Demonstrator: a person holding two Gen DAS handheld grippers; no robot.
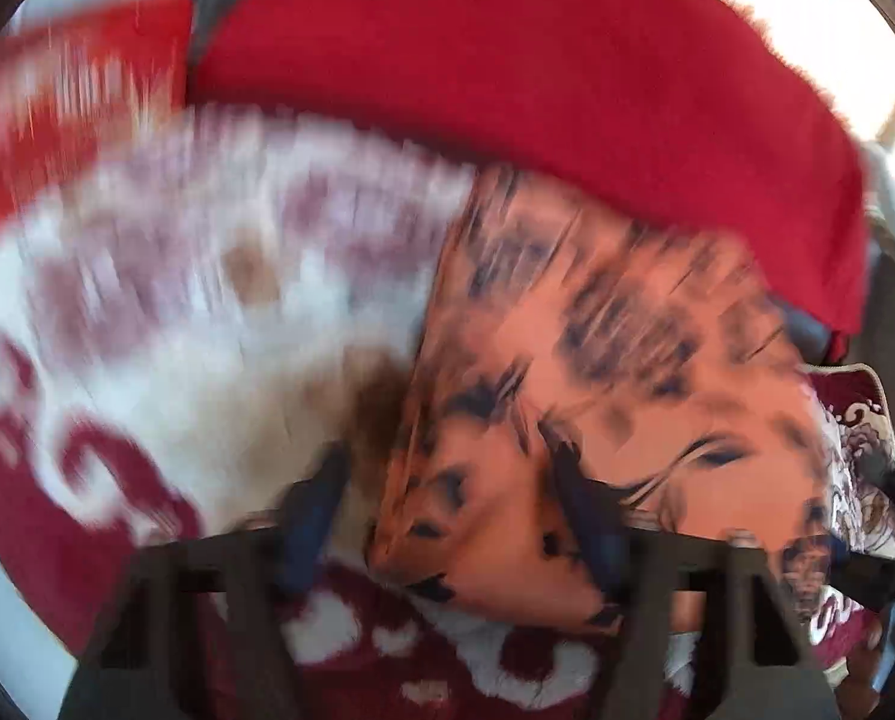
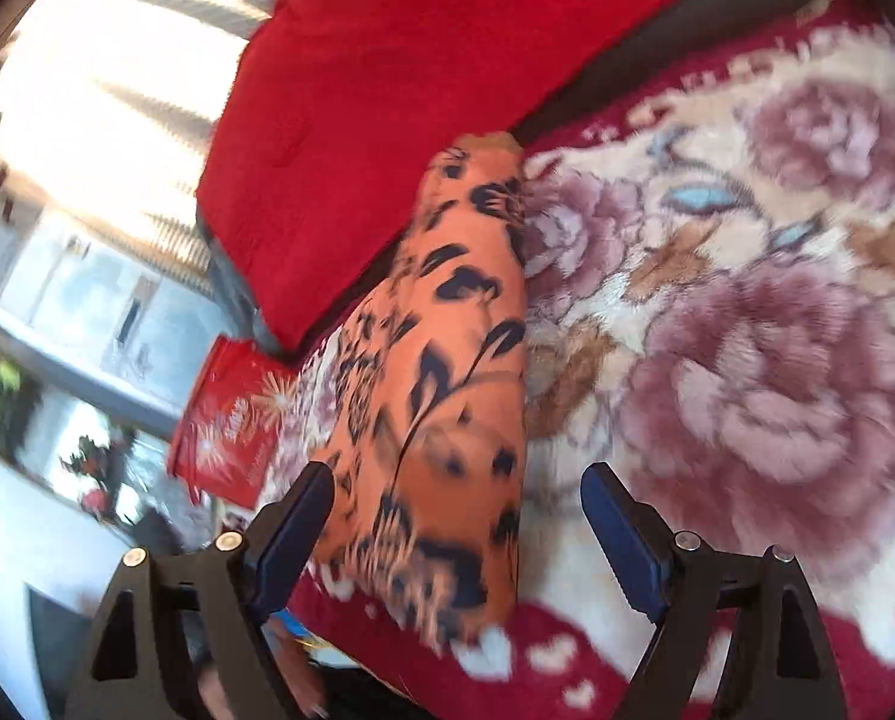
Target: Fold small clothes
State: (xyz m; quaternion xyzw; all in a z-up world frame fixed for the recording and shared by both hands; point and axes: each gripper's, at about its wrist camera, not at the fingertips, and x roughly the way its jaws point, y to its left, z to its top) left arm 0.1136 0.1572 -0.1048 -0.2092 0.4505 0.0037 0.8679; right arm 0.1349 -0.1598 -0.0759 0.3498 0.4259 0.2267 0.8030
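Left wrist view, heavily smeared by motion blur, shows at far left a floral blanket in cream, mauve and dark red covering the surface. Low in the middle the left gripper points down at it, its blue-padded fingers standing apart; the near corner of the orange garment with black leaf print lies between them, but the blur hides whether the pads press on the cloth, so I cannot tell if it is gripped. That garment spreads up and to the right over the blanket, and along its upper edge lies a plain red quilt, which arcs across the top. In the right wrist view a bright window fills the left side, with a red printed bag below it at the blanket's edge. The red quilt sits above the middle. The orange garment appears here as a long narrow folded strip, running from the quilt's edge down toward the camera on the floral blanket, which takes up the whole right side. The right gripper has its jaws spread wide, the near end of the strip between the fingers with clear gaps either side, so nothing is clamped.
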